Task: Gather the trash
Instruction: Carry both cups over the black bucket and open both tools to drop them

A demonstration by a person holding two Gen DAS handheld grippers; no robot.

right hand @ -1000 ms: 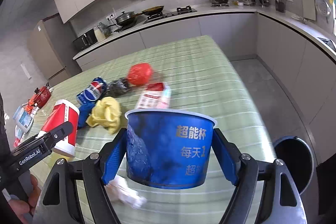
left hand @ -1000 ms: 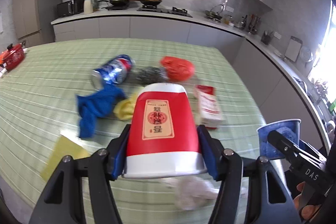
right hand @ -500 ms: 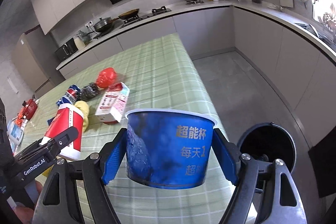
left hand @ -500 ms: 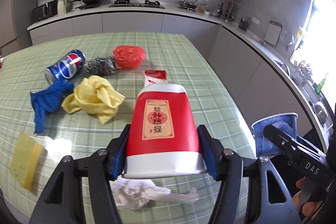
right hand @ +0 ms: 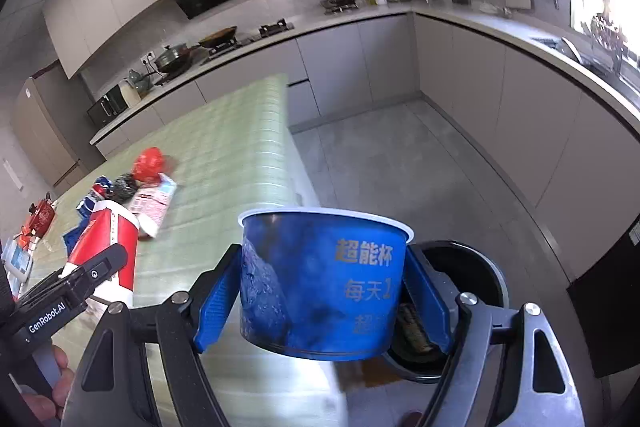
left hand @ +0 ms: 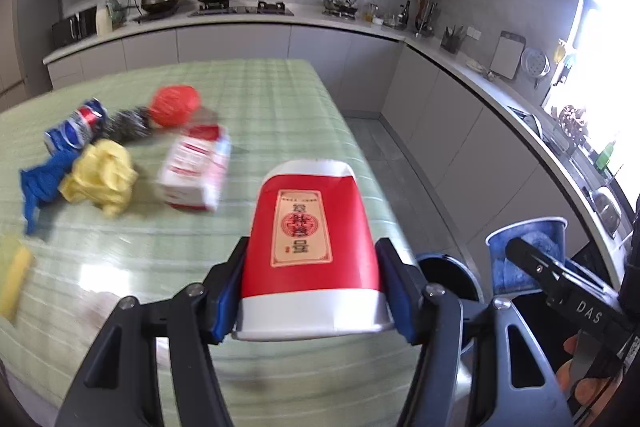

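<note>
Two grippers in view, each clamped on a cup. Left gripper: blue pads pressed against both sides of a red paper cup, held upside down, white rim band nearest the camera, yellow label facing up. Right gripper: pads set wide, closed on a blue tub-shaped cup, upright, white rim, gold lettering on its wall.

Just behind and below the blue cup, on the grey floor, a round black trash bin, mouth open; something is lying inside, too dark to identify. Bin stands just right of the table's near right corner. In the left wrist view the red cup hangs over the right edge of the green checked table, bin rim visible beyond it.

Remaining on the table, middle to far left: red-and-white carton on its side, crumpled yellow cloth, blue cloth, yellow sponge at the left edge. Farther: blue soda can, steel scourer, red crumpled bag. Picture blurred on this side.

Kitchen counter along the far wall.
</note>
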